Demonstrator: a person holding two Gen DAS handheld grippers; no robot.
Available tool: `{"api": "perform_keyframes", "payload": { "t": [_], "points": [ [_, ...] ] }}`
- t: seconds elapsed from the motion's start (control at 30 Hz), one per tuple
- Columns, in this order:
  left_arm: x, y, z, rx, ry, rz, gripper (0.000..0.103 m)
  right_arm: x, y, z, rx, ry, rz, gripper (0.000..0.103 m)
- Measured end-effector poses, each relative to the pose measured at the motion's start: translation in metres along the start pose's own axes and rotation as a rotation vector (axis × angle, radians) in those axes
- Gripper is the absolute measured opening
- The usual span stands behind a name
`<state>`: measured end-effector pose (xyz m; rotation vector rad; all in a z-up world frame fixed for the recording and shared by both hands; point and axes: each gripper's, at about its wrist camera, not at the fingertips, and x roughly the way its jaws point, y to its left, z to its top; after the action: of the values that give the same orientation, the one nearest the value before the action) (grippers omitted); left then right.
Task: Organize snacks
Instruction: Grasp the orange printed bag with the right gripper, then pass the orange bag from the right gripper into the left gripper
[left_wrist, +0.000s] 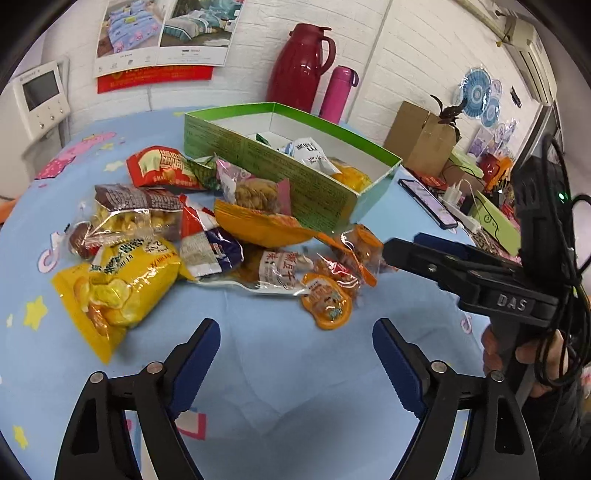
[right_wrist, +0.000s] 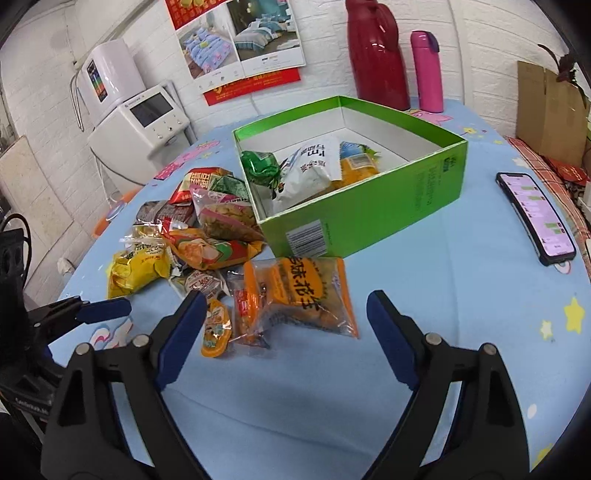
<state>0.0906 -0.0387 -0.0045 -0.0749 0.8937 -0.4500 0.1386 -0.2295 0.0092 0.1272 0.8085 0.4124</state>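
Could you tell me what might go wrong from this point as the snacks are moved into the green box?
1. The loose snacks overlap in a pile; closing the right gripper on the orange peanut packet might also drag the small orange packet touching it.
2. The phone lies on the table right of the green box, so a wide swing could knock it.
3. Both grippers work close together; the left gripper could collide with the right.

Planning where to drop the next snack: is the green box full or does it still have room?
Partly filled. The green box holds a few packets at one end; the white floor shows bare at the other.
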Motion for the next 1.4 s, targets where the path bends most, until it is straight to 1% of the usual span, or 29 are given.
{"api": "perform_keyframes", "payload": {
  "t": [0.03, 0.07, 0.1, 0.13, 0.17, 0.27, 0.37, 0.43, 0.5, 0.6, 0.73, 0.8, 0.9, 1.0, 1.03, 1.1, 1.13, 1.17, 1.2, 1.23, 1.3, 1.4],
  "points": [
    [0.001, -0.002, -0.001, 0.006, 0.007, 0.002, 0.083, 0.007, 0.001, 0.002, -0.013, 0.009, -0.003, 0.087],
    [0.001, -0.004, -0.002, 0.012, 0.008, 0.004, 0.083, 0.014, 0.001, 0.004, -0.022, 0.02, -0.006, 0.082],
    [0.0, -0.006, -0.002, 0.017, 0.007, 0.002, 0.083, 0.02, 0.0, 0.005, -0.022, 0.035, -0.005, 0.072],
    [-0.001, -0.008, -0.003, 0.023, 0.006, -0.004, 0.079, 0.025, -0.002, 0.004, -0.018, 0.057, -0.005, 0.064],
    [-0.002, -0.01, -0.003, 0.03, 0.006, -0.011, 0.072, 0.026, -0.003, 0.002, -0.018, 0.059, -0.001, 0.058],
    [-0.004, -0.014, 0.001, 0.051, 0.003, -0.045, 0.069, 0.012, -0.001, -0.005, -0.041, 0.056, 0.015, 0.051],
    [0.0, -0.019, 0.013, 0.053, 0.002, -0.092, 0.066, -0.004, 0.007, -0.02, -0.097, 0.054, -0.01, 0.05],
    [0.005, -0.025, 0.022, 0.055, 0.01, -0.131, 0.066, -0.011, 0.005, -0.03, -0.099, 0.06, 0.0, 0.05],
    [0.014, -0.033, 0.03, 0.074, 0.022, -0.147, 0.066, -0.017, -0.001, -0.037, -0.071, 0.056, 0.004, 0.056],
    [0.03, -0.042, 0.045, 0.101, 0.043, -0.164, 0.066, -0.026, -0.014, -0.04, 0.008, 0.037, 0.02, 0.061],
    [0.054, -0.051, 0.061, 0.133, 0.104, -0.191, 0.066, -0.028, -0.024, -0.044, 0.07, 0.042, 0.039, 0.062],
    [0.062, -0.054, 0.061, 0.154, 0.142, -0.218, 0.066, -0.027, -0.024, -0.047, 0.095, 0.053, 0.069, 0.062],
    [0.071, -0.054, 0.059, 0.168, 0.179, -0.226, 0.065, -0.021, -0.016, -0.049, 0.09, 0.071, 0.117, 0.062],
    [0.078, -0.056, 0.059, 0.174, 0.2, -0.244, 0.06, -0.011, -0.009, -0.047, 0.071, 0.082, 0.135, 0.062],
    [0.08, -0.057, 0.059, 0.179, 0.206, -0.246, 0.055, -0.008, -0.009, -0.045, 0.072, 0.074, 0.13, 0.062],
    [0.084, -0.058, 0.057, 0.188, 0.216, -0.246, 0.052, -0.003, -0.009, -0.04, 0.086, 0.068, 0.123, 0.062],
    [0.085, -0.059, 0.055, 0.187, 0.219, -0.253, 0.048, 0.0, -0.01, -0.039, 0.09, 0.065, 0.125, 0.062],
    [0.085, -0.061, 0.053, 0.189, 0.219, -0.258, 0.046, 0.002, -0.009, -0.038, 0.087, 0.064, 0.122, 0.058],
    [0.082, -0.064, 0.051, 0.2, 0.204, -0.244, 0.045, 0.002, -0.009, -0.037, 0.086, 0.062, 0.128, 0.05],
    [0.08, -0.066, 0.049, 0.216, 0.19, -0.22, 0.045, 0.001, -0.008, -0.037, 0.086, 0.062, 0.155, 0.044],
    [0.073, -0.068, 0.047, 0.219, 0.172, -0.209, 0.043, -0.003, -0.002, -0.037, 0.064, 0.056, 0.141, 0.042],
    [0.06, -0.066, 0.049, 0.196, 0.142, -0.227, 0.043, -0.015, 0.003, -0.035, 0.05, 0.025, 0.144, 0.04]
  ]
}}
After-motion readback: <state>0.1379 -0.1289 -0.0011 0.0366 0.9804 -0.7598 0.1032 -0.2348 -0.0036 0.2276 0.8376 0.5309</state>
